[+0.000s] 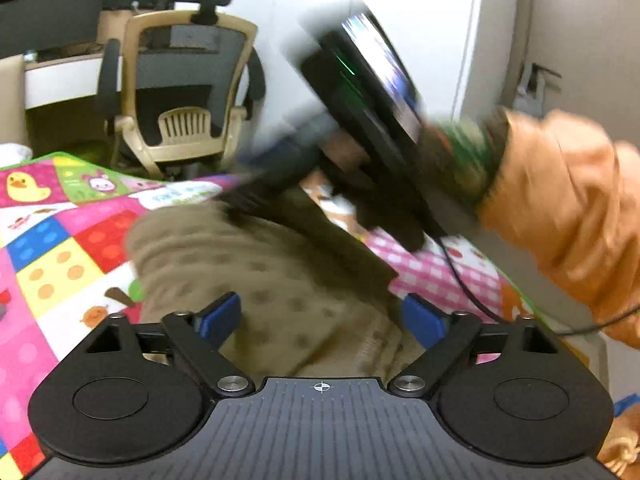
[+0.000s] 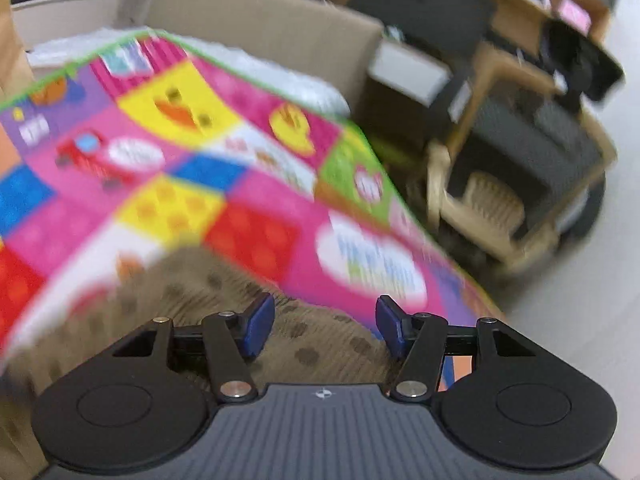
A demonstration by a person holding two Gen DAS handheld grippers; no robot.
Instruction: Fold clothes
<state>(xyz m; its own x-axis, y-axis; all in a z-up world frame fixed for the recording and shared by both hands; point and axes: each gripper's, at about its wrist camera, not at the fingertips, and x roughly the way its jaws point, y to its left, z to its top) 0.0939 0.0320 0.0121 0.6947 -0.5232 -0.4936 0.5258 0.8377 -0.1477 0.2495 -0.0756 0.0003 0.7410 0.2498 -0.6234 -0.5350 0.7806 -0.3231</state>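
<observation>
Two hand-held grippers hang over a tan dotted garment (image 1: pixel 256 276) that lies bunched on the colourful play mat (image 1: pixel 60 248). The left hand-held gripper (image 1: pixel 322 318) has its blue pads spread, nothing between them; the right hand-held gripper (image 2: pixel 325 326) is likewise spread above the cloth's edge, its view blurred. How far the folding has got I cannot tell: the heap fits a part-folded piece or one yet to be laid flat. Any grasp calls for finding an edge and pinching it cleanly.

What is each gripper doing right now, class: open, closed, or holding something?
Left gripper: open, holding nothing, over the tan dotted garment.
Right gripper: open, holding nothing, over the same garment.
</observation>
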